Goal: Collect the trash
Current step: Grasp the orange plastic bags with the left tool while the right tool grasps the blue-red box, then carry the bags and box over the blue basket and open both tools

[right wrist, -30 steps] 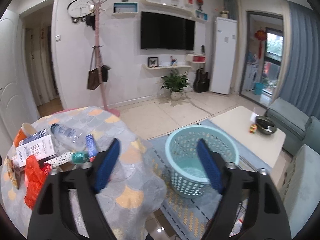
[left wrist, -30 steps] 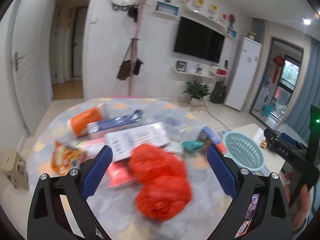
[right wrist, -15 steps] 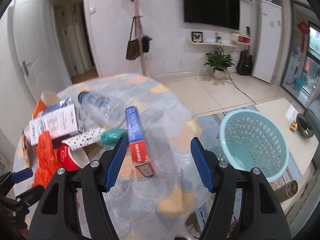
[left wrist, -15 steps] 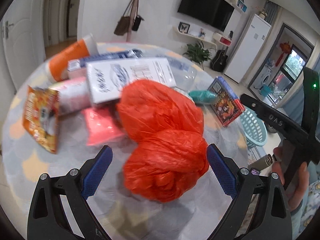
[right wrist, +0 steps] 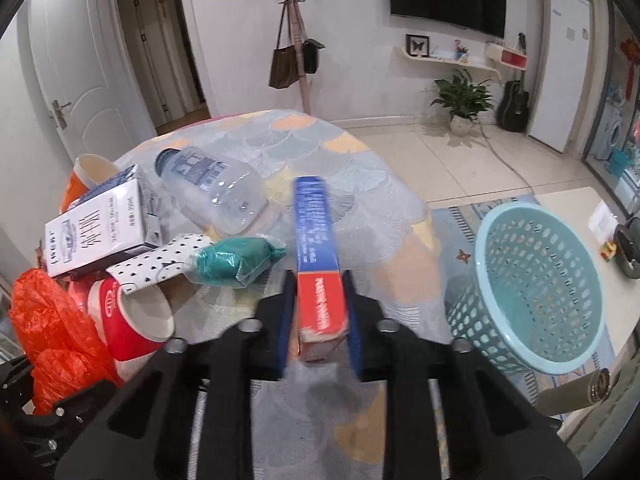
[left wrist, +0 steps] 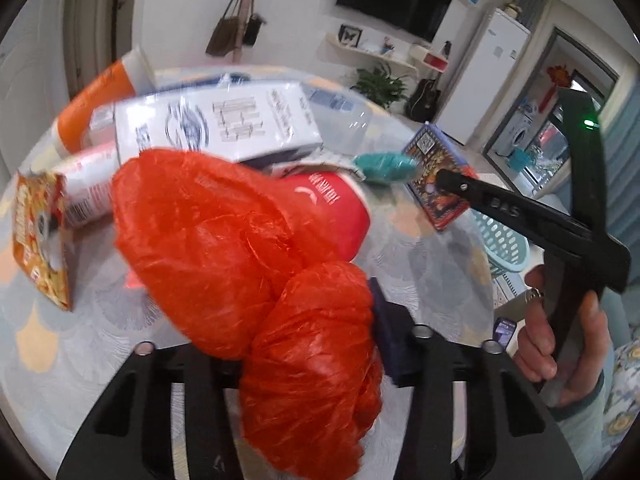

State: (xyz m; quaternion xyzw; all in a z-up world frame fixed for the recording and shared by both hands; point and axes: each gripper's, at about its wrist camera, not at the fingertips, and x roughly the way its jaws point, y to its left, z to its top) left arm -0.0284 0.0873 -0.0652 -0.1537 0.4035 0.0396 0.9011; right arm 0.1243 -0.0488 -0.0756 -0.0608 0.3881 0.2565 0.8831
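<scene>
Left gripper (left wrist: pixel 312 344): its fingers are pressed into the orange plastic bag (left wrist: pixel 240 248), which bulges over them and hides most of the pads; the bag fills the middle of the left wrist view.
Right gripper (right wrist: pixel 320 312): narrow, its blue fingers (right wrist: pixel 286 320) clamped on both sides of the blue and red box (right wrist: pixel 318 256), near the box's red end.
Blue and red box: long and thin, standing on edge and pointing to 12 o'clock from the gripper; white lettering on the red end is too blurred to read.
Red paper cup (right wrist: pixel 128 320): on its side at 9 o'clock of the right gripper, open mouth towards the camera, white logo and characters on its wall, touching the orange bag.
White carton (right wrist: pixel 100 232): at 10 o'clock, printed with dark characters and a round emblem; I cannot read the words.
Clear bottle (right wrist: pixel 216 192): lying at 11 o'clock, label with small print and a barcode.
Teal wrapped bundle (right wrist: pixel 236 260): just beside the box, at its 9 o'clock.
Dotted white box (right wrist: pixel 160 260): between carton and cup.
Snack packet (left wrist: pixel 40 240): orange-yellow, at 9 o'clock in the left view.
Table (right wrist: pixel 320 152): round, scallop-pattern cloth.
Teal basket (right wrist: pixel 536 288): on the floor at 3 o'clock, well apart from the table's trash.
Right tool body: reads "DAS" in the left view.
</scene>
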